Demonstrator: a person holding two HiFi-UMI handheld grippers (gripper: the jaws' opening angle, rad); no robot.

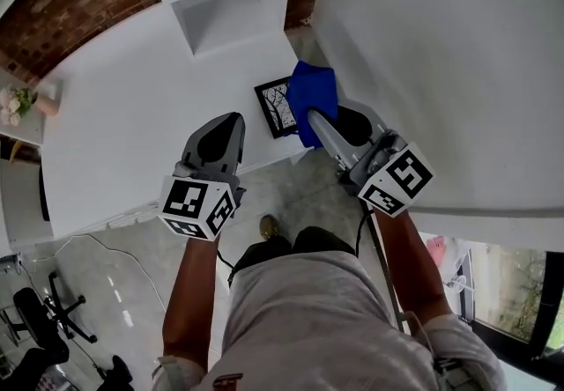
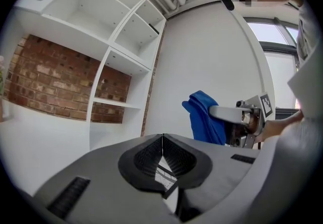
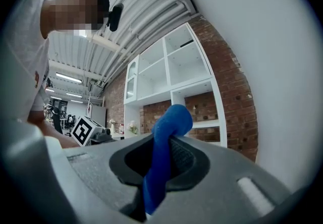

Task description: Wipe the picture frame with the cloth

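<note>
While your right gripper (image 1: 315,120) clamps the blue cloth (image 1: 315,88) at three o'clock of the picture frame (image 1: 276,109), sweep toward nine; your left gripper (image 1: 231,123), jaws closed and empty, could steady it.

So the cloth (image 1: 315,97) hides the frame's (image 1: 277,107) right side, and the print on it is too small to make out. Past the left gripper (image 2: 162,138) you only catch a sliver of it.
</note>
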